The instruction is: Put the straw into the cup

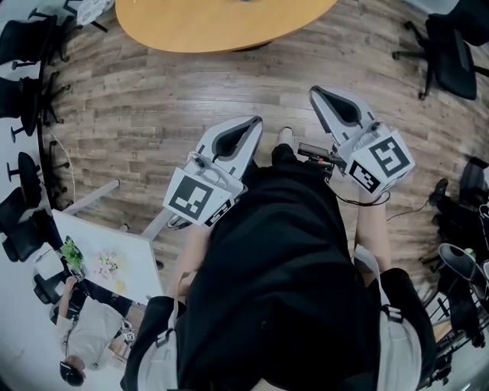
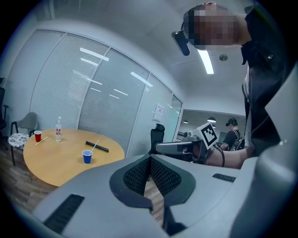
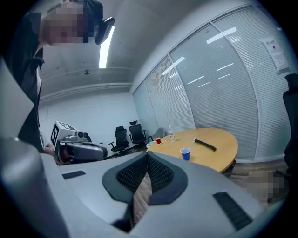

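Grey left gripper (image 1: 257, 121), right gripper (image 1: 315, 92); black top (image 1: 283, 267)

Table (image 1: 221, 23) cut by top edge; straw (image 2: 95, 144) tiny, indistinct.

Office meeting room, round wooden table (image 1: 221, 27), swivel chairs (image 3: 130, 135), glass partitions with blinds (image 2: 70, 88)

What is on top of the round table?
A blue cup, a red cup with a straw beside it, a clear bottle and a black bar. Whether the second straw sits inside the blue cup is too small to tell.
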Motion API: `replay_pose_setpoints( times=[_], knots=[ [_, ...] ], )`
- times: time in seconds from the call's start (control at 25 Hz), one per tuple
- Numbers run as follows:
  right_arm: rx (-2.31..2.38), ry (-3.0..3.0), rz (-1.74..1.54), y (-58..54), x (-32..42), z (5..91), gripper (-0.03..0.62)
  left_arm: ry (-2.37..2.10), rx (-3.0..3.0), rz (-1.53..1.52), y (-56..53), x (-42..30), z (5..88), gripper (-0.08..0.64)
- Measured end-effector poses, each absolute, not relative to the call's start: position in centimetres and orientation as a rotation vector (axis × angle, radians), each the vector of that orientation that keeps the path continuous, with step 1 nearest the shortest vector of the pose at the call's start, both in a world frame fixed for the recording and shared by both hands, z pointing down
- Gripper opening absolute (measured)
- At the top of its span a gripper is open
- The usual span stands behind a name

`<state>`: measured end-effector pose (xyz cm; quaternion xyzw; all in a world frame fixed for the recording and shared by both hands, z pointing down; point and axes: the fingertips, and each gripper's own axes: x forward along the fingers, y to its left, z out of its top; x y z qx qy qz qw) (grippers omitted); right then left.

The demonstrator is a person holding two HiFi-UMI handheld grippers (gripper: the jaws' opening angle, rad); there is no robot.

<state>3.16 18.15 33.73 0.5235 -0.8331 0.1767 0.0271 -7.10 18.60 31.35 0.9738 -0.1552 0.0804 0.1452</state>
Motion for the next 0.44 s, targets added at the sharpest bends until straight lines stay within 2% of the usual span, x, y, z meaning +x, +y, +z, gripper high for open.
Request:
replay_pose_setpoints(
  times=[0.44],
  knots=[
    [1.589,-2.594,0.533,19.8,4.5,33.6,0.018,-0.443,2.803,0.226,20.8,-5.2,31.6,0.012]
  ],
)
